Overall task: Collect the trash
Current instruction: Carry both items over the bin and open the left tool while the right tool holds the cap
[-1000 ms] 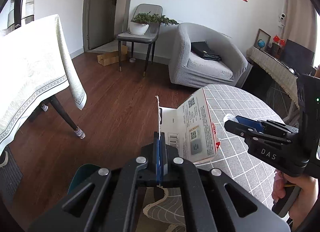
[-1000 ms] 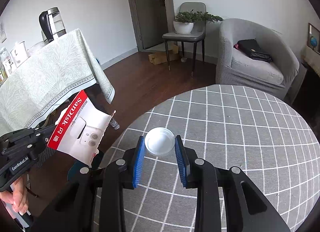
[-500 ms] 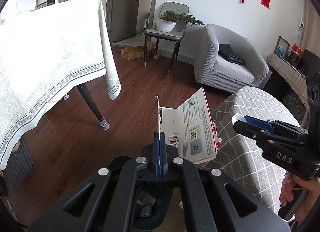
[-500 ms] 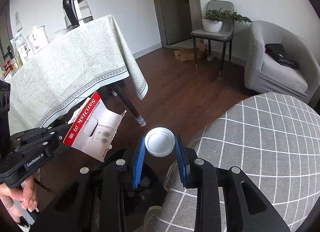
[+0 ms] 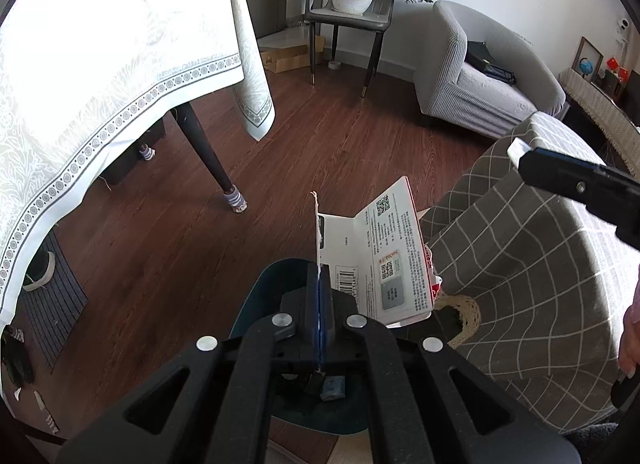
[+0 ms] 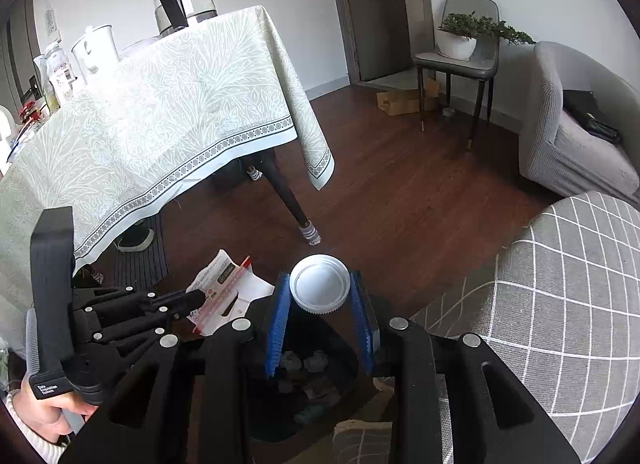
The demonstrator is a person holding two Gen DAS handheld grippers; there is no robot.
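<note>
Your left gripper pinches the card pack; your right gripper clamps the white lid. Both hang over the dark bin on the floor. Centre each over the opening, then release low so nothing glances off the rim.

Bin on floor below both grippers — checked table right, draped table left
</note>
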